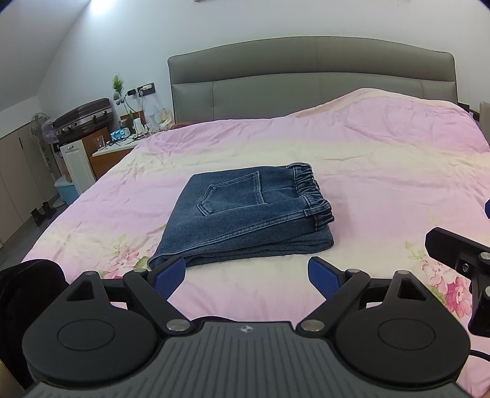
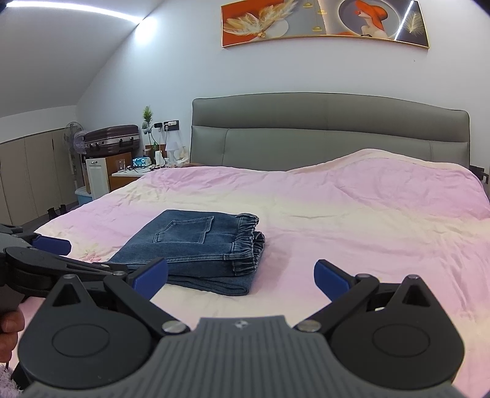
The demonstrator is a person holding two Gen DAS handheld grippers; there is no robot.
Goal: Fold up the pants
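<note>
In the left wrist view, the left gripper (image 1: 246, 277) is held wide and empty, the folded pants (image 1: 245, 214) lying at twelve o'clock on the bed (image 1: 382, 171); the fold is judged done, so only edge-squaring is advised. In the right wrist view, the right gripper (image 2: 242, 277) is likewise spread empty, the pants at eleven o'clock, and a blue bin (image 2: 82, 196), contents hidden, is seen at ten o'clock.

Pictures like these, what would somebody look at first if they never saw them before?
Probably the blue jeans, folded into a neat stack in the middle of the pink flowery bedspread. Next, the two open grippers near the camera: the left gripper and the right gripper, both empty. The bright orange painting hangs above the grey headboard.
</note>
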